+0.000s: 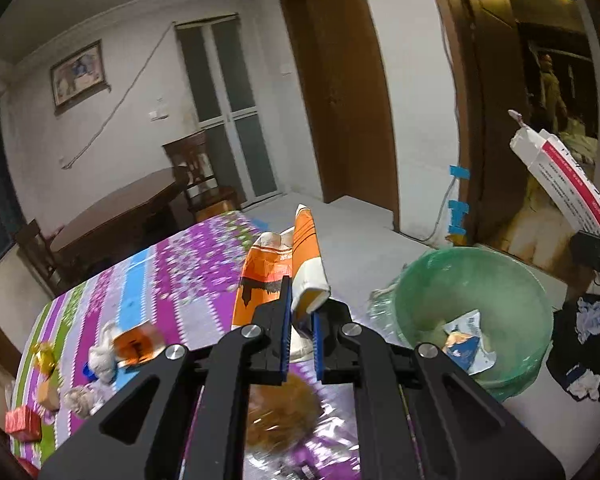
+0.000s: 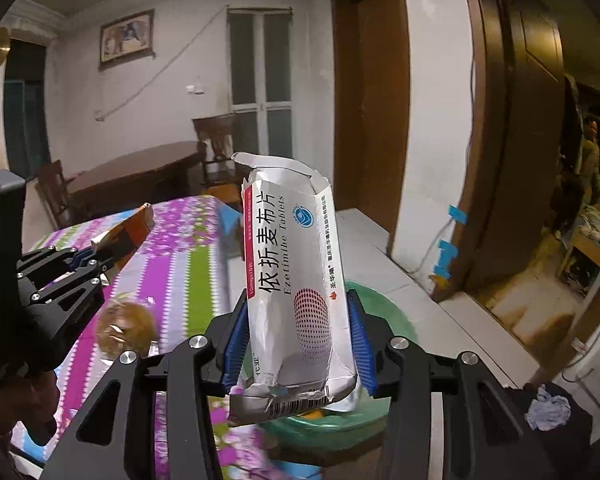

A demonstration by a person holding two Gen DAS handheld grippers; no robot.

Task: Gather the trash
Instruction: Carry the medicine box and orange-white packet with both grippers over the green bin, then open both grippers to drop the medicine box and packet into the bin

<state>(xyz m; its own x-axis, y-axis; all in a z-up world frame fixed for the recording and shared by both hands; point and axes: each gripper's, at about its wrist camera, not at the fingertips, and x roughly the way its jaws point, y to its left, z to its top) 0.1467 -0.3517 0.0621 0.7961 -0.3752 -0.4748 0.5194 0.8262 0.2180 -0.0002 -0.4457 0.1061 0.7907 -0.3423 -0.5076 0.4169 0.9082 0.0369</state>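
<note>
My left gripper [image 1: 300,320] is shut on a flattened orange and white carton [image 1: 284,268], held above the table's right edge; it also shows in the right wrist view [image 2: 120,236]. My right gripper [image 2: 298,312] is shut on a crumpled white medicine box [image 2: 296,276] with a red stripe, held above the green-lined trash bin [image 1: 476,280]; the box also shows in the left wrist view [image 1: 560,176]. The bin holds a blue and white wrapper [image 1: 466,340]. More trash lies on the purple striped tablecloth [image 1: 172,276]: a small orange box [image 1: 138,342], crumpled tissues [image 1: 102,356], a gold wrapper [image 1: 44,354], a red box [image 1: 22,422].
A brown round thing in clear wrap [image 1: 280,412] lies under the left gripper. A dark cloth with white scraps [image 1: 584,348] lies on the floor right of the bin. A dark wooden table and chairs [image 1: 120,212] stand behind. A doorway [image 2: 572,200] opens at right.
</note>
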